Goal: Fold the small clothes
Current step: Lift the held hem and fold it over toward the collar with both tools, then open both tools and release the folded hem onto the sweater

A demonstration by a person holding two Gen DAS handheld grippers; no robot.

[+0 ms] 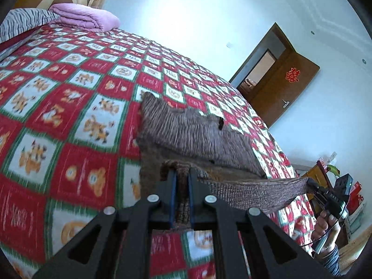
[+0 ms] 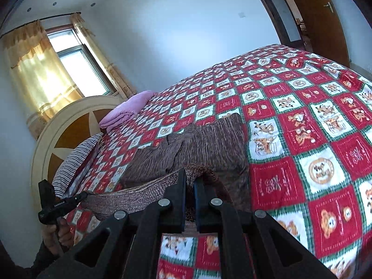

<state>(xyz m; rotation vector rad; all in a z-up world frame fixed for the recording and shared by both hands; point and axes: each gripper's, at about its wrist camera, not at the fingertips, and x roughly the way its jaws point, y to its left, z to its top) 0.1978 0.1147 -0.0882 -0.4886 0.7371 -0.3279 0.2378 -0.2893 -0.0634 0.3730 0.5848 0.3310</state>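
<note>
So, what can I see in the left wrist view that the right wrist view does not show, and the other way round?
Only the left wrist view shows the shelf of small items beyond the bed's edge. Only the right wrist view shows the window with yellow curtains. Both show the brown knitted garment with its near edge lifted, each gripper's jaws shut on it, the checked bedspread, the folded purple blanket and the brown door.

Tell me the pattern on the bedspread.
The bedspread is a red and white check with green borders and cartoon animals, clearest in the right wrist view.
</note>
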